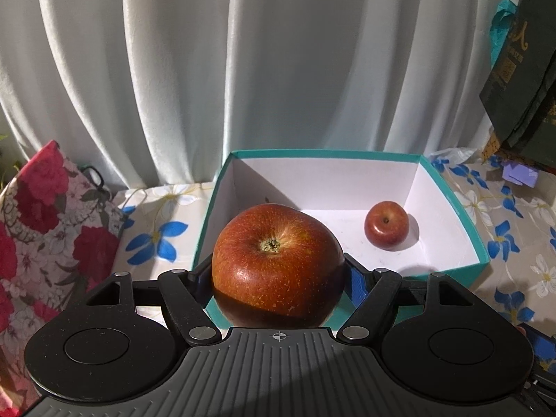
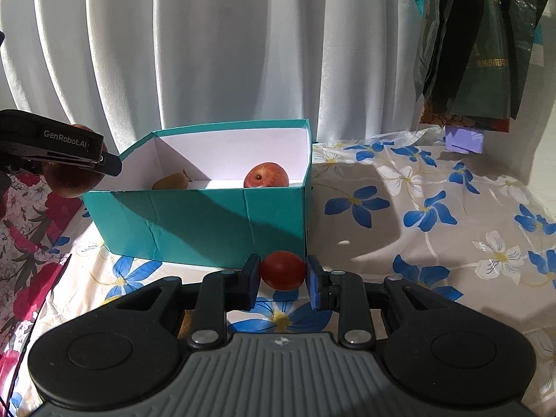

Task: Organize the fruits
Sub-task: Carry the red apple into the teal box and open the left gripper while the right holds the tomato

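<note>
My left gripper (image 1: 278, 274) is shut on a large red apple (image 1: 278, 260), held over the near left corner of a teal box (image 1: 476, 243) with a white inside. A small red apple (image 1: 385, 225) lies on the box floor at the right. In the right wrist view the teal box (image 2: 208, 222) holds that apple (image 2: 266, 175) and a brown fruit (image 2: 172, 181) at its left. The left gripper's finger (image 2: 69, 146) shows beside the box with the large apple (image 2: 69, 182). My right gripper (image 2: 282, 274) is shut on a small red tomato-like fruit (image 2: 282, 270) in front of the box.
A cloth with blue and white flowers (image 2: 434, 208) covers the table. A red floral bag (image 1: 45, 215) stands left of the box. Dark green bags (image 2: 479, 52) hang at the far right above a small purple box (image 2: 465, 140). A white curtain (image 1: 243, 69) closes the back.
</note>
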`<action>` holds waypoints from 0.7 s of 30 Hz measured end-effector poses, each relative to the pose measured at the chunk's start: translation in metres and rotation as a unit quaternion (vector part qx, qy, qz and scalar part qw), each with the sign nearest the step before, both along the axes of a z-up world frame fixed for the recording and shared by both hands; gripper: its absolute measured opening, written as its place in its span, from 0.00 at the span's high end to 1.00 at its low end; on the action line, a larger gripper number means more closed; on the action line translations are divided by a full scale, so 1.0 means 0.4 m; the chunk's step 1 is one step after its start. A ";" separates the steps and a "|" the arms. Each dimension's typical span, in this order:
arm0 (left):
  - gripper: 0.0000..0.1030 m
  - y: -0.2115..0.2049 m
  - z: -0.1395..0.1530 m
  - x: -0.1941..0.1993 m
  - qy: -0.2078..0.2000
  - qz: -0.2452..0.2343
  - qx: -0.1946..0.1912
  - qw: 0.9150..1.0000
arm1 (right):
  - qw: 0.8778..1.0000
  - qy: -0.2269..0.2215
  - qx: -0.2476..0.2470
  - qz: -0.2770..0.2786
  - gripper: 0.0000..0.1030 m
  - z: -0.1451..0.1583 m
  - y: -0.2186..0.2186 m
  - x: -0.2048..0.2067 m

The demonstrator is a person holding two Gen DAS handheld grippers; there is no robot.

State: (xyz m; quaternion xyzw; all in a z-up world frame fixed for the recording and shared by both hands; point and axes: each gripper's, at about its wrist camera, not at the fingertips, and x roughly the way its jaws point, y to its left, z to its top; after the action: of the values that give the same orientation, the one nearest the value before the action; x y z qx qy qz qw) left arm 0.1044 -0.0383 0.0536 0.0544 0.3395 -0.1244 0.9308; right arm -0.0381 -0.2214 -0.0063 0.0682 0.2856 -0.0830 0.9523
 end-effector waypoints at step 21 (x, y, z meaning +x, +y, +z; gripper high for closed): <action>0.25 -0.056 -0.078 0.162 0.013 0.018 0.026 0.999 | 0.999 -0.012 -0.010 -0.030 0.74 0.031 -0.028 0.021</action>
State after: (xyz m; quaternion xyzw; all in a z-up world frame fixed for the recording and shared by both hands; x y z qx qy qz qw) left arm 0.1691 -0.0607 0.0224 0.0713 0.3560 -0.0996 0.9264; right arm -0.0299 -0.2327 0.0060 0.0685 0.2710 -0.1131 0.9534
